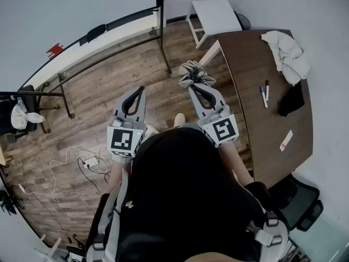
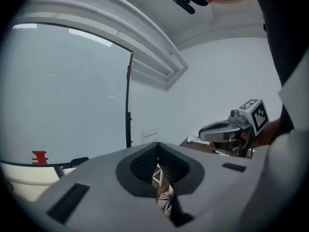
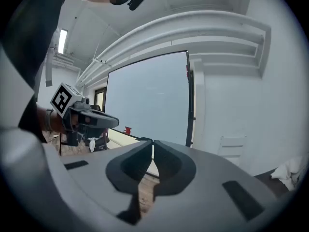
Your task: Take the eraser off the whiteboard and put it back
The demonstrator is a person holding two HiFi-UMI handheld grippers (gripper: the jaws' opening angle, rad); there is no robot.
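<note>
Wooden floor (image 1: 125, 72) lies open between whiteboard (image 1: 65, 15) and bench (image 1: 256, 59) edge; two markers (image 1: 262, 97); left hand-held gripper (image 1: 141, 89) and right hand-held gripper (image 1: 191, 85) closed, empty.

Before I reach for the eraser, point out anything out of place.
A crumpled grey cloth lies on the wood floor near the corner of the table, where a step could catch it. A power strip sits loose on the floor at the left. A white cloth is bunched on the table.

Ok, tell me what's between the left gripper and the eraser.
Nothing visible. Only bare floor lies between the left gripper and the red eraser on the whiteboard. The stand's bar runs lower, under the board.
</note>
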